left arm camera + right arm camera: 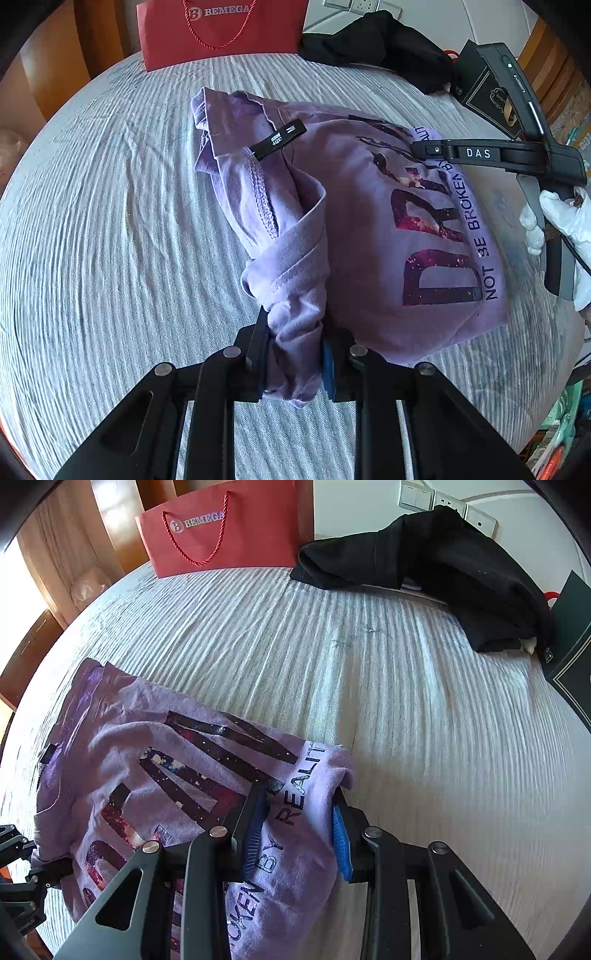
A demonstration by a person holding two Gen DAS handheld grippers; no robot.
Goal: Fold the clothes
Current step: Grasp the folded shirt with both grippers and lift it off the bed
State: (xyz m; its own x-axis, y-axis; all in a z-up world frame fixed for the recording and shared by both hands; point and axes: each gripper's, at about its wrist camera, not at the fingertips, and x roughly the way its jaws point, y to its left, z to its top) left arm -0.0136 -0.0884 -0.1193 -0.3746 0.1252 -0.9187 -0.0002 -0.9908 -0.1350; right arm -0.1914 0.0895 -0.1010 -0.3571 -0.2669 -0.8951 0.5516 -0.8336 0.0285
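Note:
A lilac T-shirt (369,229) with dark printed lettering lies partly folded on the striped white bed cover (110,229). My left gripper (295,354) is shut on a bunched edge of the shirt near me. My right gripper (299,830) is shut on the shirt's opposite edge (303,812), by the "REALITY" text. The shirt (166,794) hangs between the two grippers, slightly raised. The right gripper's body (517,158) shows at the right of the left wrist view, held by a white-gloved hand (565,221). The left gripper (22,871) shows at the left edge of the right wrist view.
A red BEMEGA paper bag (221,528) stands at the bed's far edge. A black garment (443,565) lies crumpled at the far right. A dark box (569,657) sits beside it. Wooden furniture (48,55) is at the far left.

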